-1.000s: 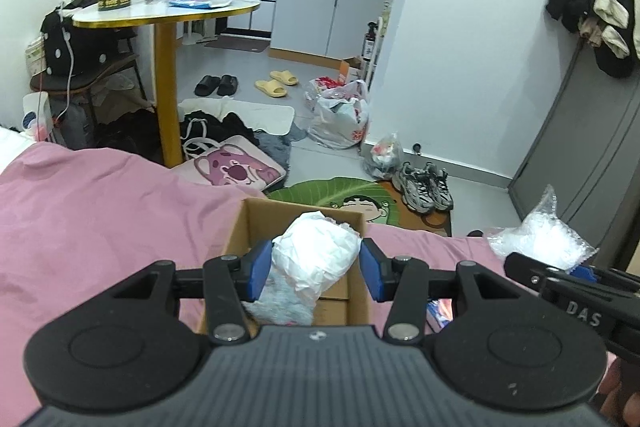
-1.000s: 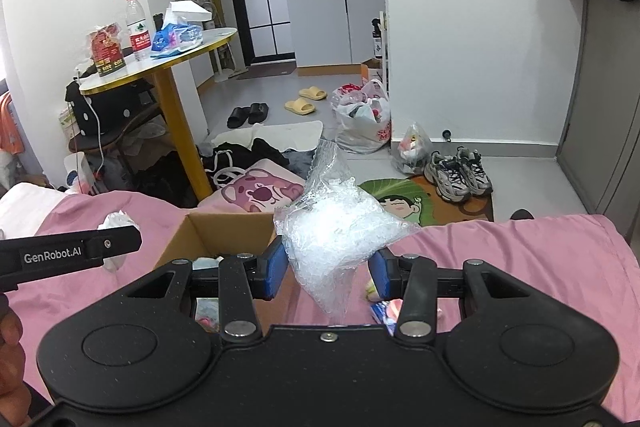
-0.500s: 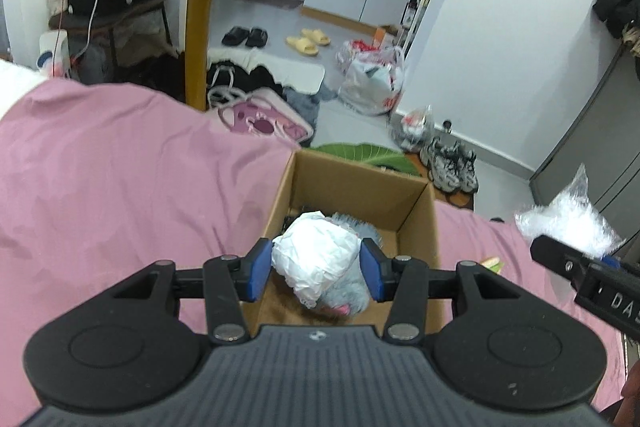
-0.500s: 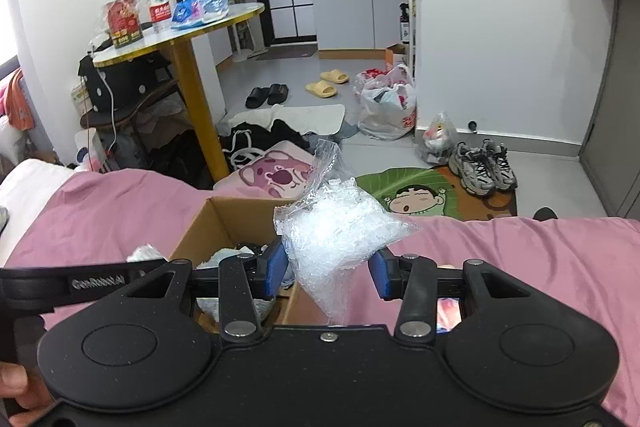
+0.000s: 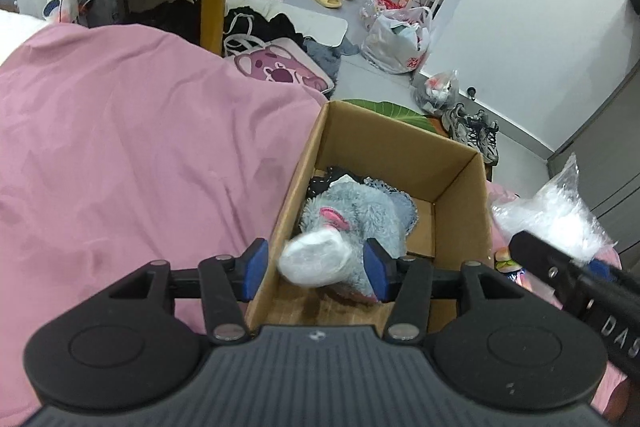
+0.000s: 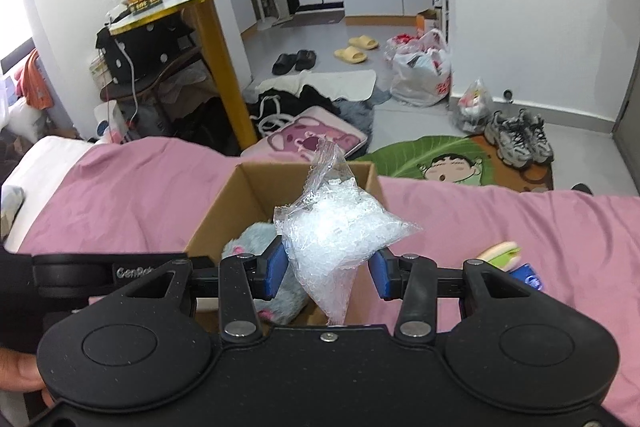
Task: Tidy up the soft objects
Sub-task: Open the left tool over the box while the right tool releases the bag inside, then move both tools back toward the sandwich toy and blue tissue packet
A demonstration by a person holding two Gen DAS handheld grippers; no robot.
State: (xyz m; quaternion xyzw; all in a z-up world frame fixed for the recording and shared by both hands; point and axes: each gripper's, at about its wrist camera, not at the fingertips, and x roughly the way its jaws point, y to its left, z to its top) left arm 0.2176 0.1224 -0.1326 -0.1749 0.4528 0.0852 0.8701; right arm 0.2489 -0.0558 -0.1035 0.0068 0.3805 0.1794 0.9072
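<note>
A second ago the left gripper (image 5: 316, 269) clamped the white wad (image 5: 316, 263); now its pads stand wide and the blurred wad sits loose between them, over the cardboard box (image 5: 460, 187); the right gripper (image 6: 328, 269) remains shut on the clear crinkled bag (image 6: 340, 235), just above the box's near edge; one box, one grey plush (image 5: 356, 223) inside; pink bedspread (image 5: 132, 155) underneath, cluttered floor beyond.
</note>
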